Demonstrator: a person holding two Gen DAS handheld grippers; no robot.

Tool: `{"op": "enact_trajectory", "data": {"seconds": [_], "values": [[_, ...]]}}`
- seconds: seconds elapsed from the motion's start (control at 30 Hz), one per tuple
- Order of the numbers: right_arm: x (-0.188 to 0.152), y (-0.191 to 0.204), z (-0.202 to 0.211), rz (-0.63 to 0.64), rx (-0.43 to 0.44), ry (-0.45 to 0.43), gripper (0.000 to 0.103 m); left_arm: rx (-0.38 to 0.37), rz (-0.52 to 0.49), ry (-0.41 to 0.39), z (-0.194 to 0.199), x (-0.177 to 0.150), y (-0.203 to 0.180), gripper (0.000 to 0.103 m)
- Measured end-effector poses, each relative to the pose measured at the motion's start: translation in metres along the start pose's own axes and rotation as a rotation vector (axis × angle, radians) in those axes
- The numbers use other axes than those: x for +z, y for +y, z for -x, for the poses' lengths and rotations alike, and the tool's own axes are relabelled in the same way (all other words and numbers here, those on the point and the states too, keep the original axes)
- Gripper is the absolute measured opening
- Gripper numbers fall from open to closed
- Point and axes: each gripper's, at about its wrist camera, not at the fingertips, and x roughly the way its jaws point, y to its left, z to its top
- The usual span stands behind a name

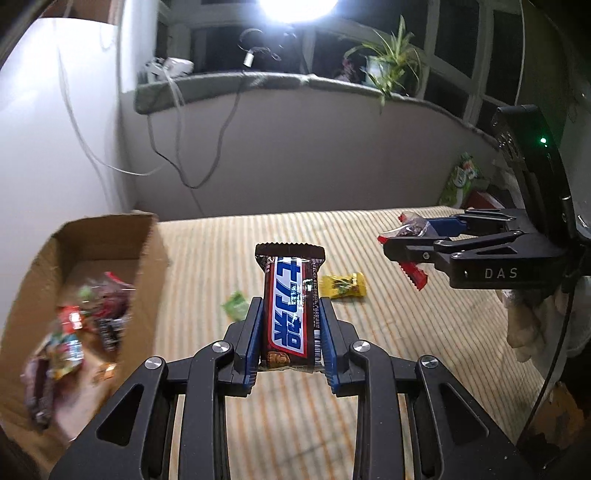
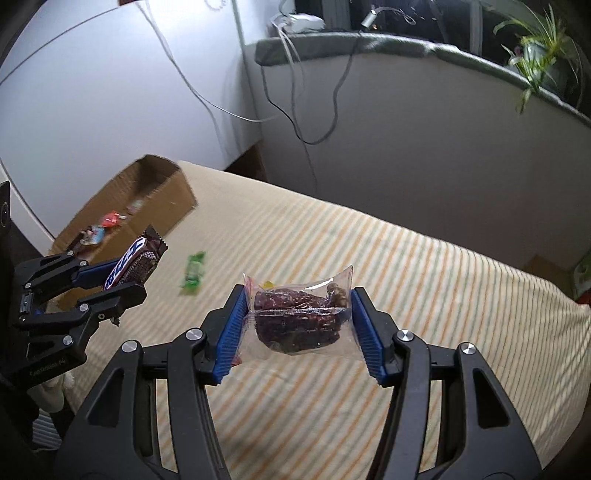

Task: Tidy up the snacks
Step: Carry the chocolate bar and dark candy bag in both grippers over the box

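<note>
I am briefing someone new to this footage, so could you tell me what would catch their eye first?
Both grippers hold snacks above the striped cloth: the left gripper clamps a brown chocolate bar, the right gripper a clear packet of dark fruit. At the left an open cardboard box holds snacks.

A bed with a striped cover fills the foreground. Behind it runs a pale wall under a curved grey window sill. Dark window panes in white frames stand above the sill, and a bright lamp glares at the top. A potted plant sits on the sill, its leaves hanging over the edge. Cables trail down the wall. A white cabinet stands at left.
</note>
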Motion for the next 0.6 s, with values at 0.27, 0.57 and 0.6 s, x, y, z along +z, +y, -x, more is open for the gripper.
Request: {"op": "enact_trajectory", "data": {"seconds": [0.27, 0.57, 0.6], "values": [[0.015, 0.043, 0.003, 0.060, 0.032, -0.030, 0.059, 0.047, 0.066, -0.043, 0.034, -0.008, 0.036, 0.027], [0.029, 0.094, -0.008, 0.122, 0.079, -0.036, 0.059, 0.115, 0.117, -0.072, 0.061, -0.021, 0.069, 0.027], [0.030, 0.098, -0.009, 0.127, 0.083, -0.037, 0.059, 0.122, 0.123, -0.075, 0.064, -0.022, 0.073, 0.027]]}}
